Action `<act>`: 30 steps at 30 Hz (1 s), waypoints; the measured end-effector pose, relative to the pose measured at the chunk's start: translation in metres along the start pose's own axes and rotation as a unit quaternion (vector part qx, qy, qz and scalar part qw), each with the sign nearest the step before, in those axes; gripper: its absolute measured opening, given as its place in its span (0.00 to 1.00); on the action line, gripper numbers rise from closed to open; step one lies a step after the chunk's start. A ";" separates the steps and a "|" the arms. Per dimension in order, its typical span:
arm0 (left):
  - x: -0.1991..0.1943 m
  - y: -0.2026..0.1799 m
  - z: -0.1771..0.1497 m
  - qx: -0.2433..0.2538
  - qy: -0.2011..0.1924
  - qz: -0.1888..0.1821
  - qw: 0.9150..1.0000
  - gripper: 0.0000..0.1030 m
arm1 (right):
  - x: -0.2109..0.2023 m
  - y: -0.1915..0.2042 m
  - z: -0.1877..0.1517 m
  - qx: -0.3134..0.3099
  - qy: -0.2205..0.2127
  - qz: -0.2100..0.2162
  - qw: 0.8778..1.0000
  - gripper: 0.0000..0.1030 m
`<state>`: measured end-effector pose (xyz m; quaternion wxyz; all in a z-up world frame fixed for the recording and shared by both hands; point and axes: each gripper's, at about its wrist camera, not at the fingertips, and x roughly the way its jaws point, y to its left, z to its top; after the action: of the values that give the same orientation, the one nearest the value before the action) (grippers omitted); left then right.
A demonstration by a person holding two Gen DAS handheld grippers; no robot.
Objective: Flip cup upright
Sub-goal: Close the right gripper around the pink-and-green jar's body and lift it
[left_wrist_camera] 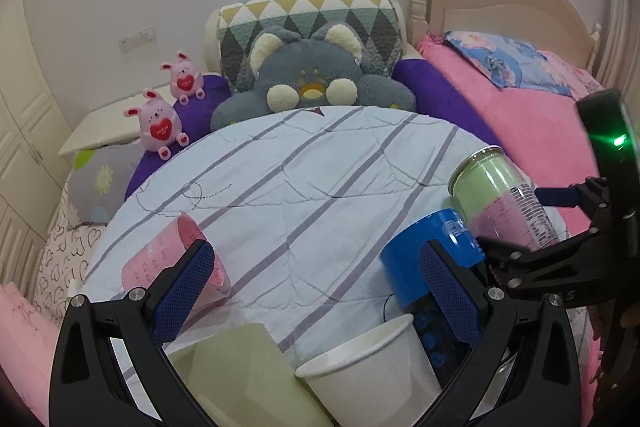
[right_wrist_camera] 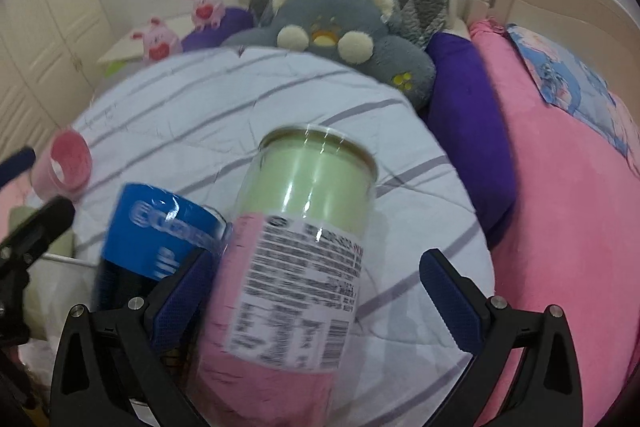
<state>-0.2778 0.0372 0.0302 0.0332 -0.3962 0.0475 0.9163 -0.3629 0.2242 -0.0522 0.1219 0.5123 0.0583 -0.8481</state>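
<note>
The right hand-held gripper (right_wrist_camera: 316,301) has its two blue fingers wide apart around the green and pink cup (right_wrist_camera: 296,259). The left finger (right_wrist_camera: 182,301) sits at the cup's side, maybe touching it. The right finger is off to the side with a gap, so the cup does not look squeezed. The picture is blurry, so I cannot tell how firm the hold is.

The cup could slip out and fall, because the fingers are spread and its plastic wrap looks smooth. It could also bump the blue cup (right_wrist_camera: 160,227) just to its left and knock it over. The quilt (left_wrist_camera: 288,187) is soft and lumpy, so a cup set down on it may tip again.

The cup is long from end to end. Its long line leans, running from near and low to far and high. The green end points up and away, toward the far side of the bed. The pink end points down toward the camera. I cannot tell which end is the open one.

The left hand-held gripper (left_wrist_camera: 316,301) is open and holds nothing. Near it stands a white paper cup (left_wrist_camera: 368,375). A small pink cup (left_wrist_camera: 180,259) sits on the left, and a gray plush toy (left_wrist_camera: 312,79) rests at the far side.
</note>
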 end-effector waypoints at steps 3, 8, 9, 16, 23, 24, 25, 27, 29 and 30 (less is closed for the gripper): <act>0.001 0.002 0.000 -0.001 0.000 0.000 1.000 1.00 | 0.006 -0.004 -0.003 0.020 0.023 0.046 0.998 0.81; 0.000 0.005 -0.001 -0.008 0.004 -0.002 1.000 1.00 | -0.002 -0.002 -0.006 0.018 0.015 0.026 0.999 0.73; -0.002 0.007 -0.002 -0.011 0.003 -0.005 1.000 1.00 | -0.004 -0.002 -0.007 0.018 0.014 0.024 0.999 0.73; -0.011 0.010 -0.002 -0.016 -0.006 -0.007 1.000 1.00 | -0.015 -0.004 -0.012 0.033 0.007 0.029 0.999 0.73; -0.027 0.013 -0.004 -0.022 -0.018 -0.009 1.000 1.00 | -0.022 -0.002 -0.015 0.046 0.000 0.034 0.998 0.73; -0.030 0.013 -0.005 -0.023 -0.019 -0.009 1.000 1.00 | -0.025 -0.002 -0.016 0.048 -0.003 0.036 0.998 0.73; -0.032 0.014 -0.005 -0.023 -0.020 -0.010 0.999 1.00 | -0.028 -0.003 -0.017 0.049 -0.005 0.035 0.998 0.73; -0.037 0.015 -0.007 -0.023 -0.023 -0.012 0.999 1.00 | -0.036 -0.002 -0.020 0.051 -0.013 0.033 0.998 0.73; -0.043 0.015 -0.009 -0.025 -0.027 -0.012 0.999 1.00 | -0.045 0.000 -0.022 0.051 -0.021 0.034 0.998 0.73; -0.046 0.015 -0.010 -0.026 -0.028 -0.012 0.999 1.00 | -0.048 0.001 -0.024 0.051 -0.024 0.034 0.998 0.73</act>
<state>-0.2409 0.0198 0.0581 0.0350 -0.3716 0.0177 0.9276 -0.3208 0.2359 -0.0204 0.1254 0.4990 -0.0054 -0.8575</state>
